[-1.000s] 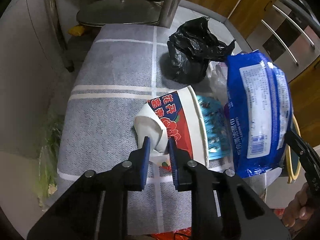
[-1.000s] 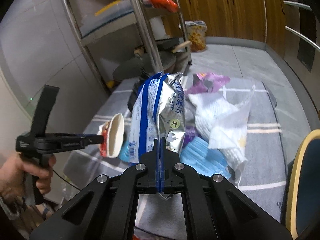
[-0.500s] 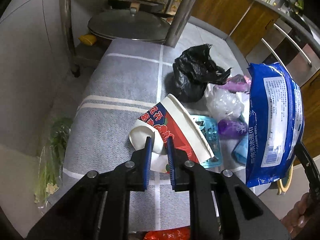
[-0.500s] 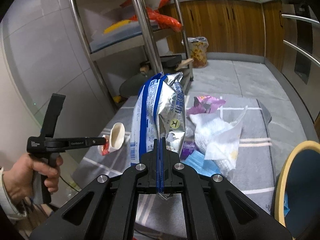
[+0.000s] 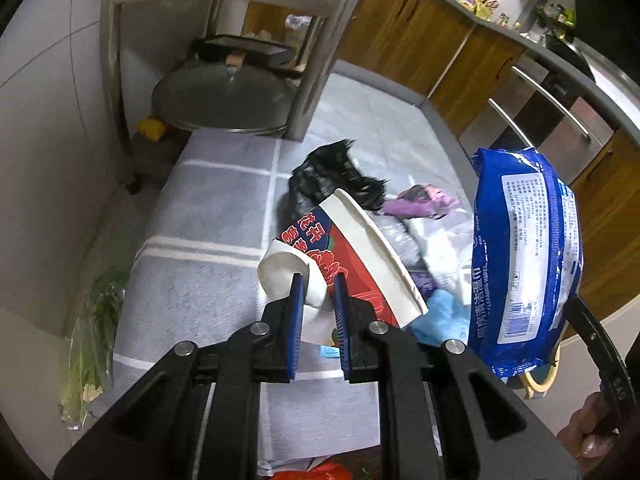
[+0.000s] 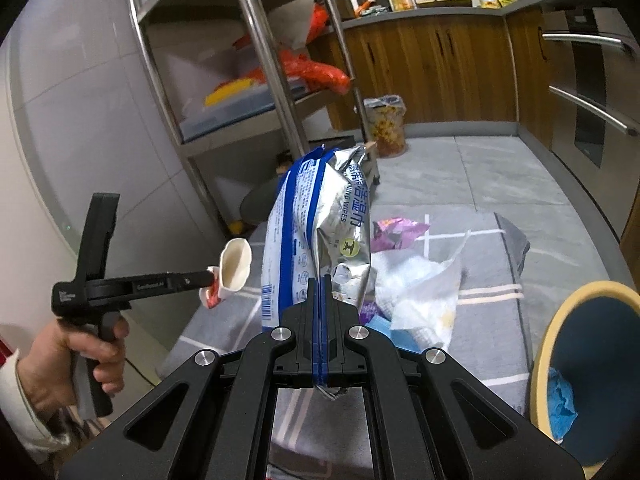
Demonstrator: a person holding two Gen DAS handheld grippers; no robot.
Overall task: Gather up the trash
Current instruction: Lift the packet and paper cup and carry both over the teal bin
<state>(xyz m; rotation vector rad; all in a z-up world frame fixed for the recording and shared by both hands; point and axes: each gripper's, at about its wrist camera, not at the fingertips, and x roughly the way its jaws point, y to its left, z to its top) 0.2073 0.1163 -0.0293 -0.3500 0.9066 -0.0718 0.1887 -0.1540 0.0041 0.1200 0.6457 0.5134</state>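
My left gripper [image 5: 318, 280] is shut on the base of a red and white paper noodle cup [image 5: 340, 256] and holds it tilted in the air above the grey mat [image 5: 208, 216]. The cup [image 6: 236, 264] and left gripper [image 6: 210, 278] also show in the right wrist view. My right gripper [image 6: 320, 280] is shut on the edge of a blue and silver wet-wipes pack [image 6: 320, 220], held upright above the mat [image 6: 492, 320]; the pack [image 5: 524, 264] also hangs at the right of the left wrist view.
On the mat lie a black bag [image 5: 328, 176], a purple wrapper [image 6: 396, 230], crumpled white paper [image 6: 420, 292] and blue scraps [image 5: 440, 316]. A blue bin with a yellow rim [image 6: 592, 364] stands at right. A steel rack [image 6: 272, 80], wooden cabinets [image 6: 440, 68] and a pot lid [image 5: 224, 100] stand beyond.
Both grippers have risen with their loads: the cup and the wipes pack are higher above the mat, and more of the kitchen shows behind them.
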